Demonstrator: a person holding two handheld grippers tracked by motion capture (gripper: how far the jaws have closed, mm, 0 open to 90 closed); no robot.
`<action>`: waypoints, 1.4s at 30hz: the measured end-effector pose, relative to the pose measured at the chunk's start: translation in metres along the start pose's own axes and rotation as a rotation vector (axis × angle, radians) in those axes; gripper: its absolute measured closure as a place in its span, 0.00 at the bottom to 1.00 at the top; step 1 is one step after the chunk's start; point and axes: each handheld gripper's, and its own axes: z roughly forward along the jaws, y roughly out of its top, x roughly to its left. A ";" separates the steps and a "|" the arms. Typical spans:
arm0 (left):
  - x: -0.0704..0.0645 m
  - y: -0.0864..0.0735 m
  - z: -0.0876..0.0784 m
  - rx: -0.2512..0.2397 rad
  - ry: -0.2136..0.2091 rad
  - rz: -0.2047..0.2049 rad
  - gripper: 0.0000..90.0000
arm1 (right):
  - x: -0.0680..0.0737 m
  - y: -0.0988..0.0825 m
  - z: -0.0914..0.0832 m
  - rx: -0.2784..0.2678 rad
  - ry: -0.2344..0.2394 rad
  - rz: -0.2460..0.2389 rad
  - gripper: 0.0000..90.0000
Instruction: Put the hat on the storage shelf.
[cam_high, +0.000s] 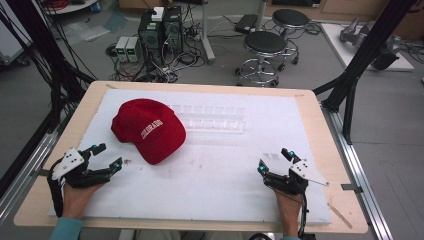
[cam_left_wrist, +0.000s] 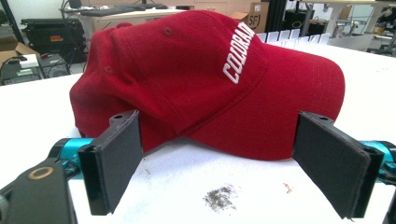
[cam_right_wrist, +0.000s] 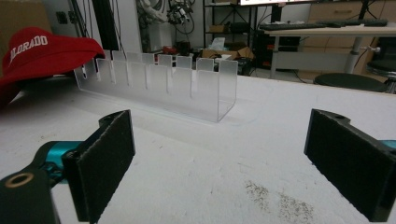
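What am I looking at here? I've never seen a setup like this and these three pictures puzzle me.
A person sits at a table covered with a white mat, holding a two-jaw tool in each hand. The high view looks down from above: the left gripper and the right gripper both rest near the front edge, jaws open, holding nothing. The other two pictures come from small cameras riding on each tool, looking out between its black jaws. On the mat lie a red cap lettered COLORADO and, touching it on the right, a clear plastic slotted rack. The left gripper view faces the cap closely; the right gripper view faces the rack.
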 end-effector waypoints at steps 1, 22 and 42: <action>0.000 0.000 0.000 0.000 0.000 0.000 0.19 | 0.000 0.000 0.000 0.000 0.000 0.000 0.08; 0.003 0.000 -0.001 -0.011 0.005 -0.038 0.19 | 0.000 0.000 0.000 0.002 0.008 -0.004 0.08; 0.036 0.044 0.000 0.042 -0.046 -0.017 0.19 | 0.001 0.000 0.000 0.003 0.008 -0.011 0.08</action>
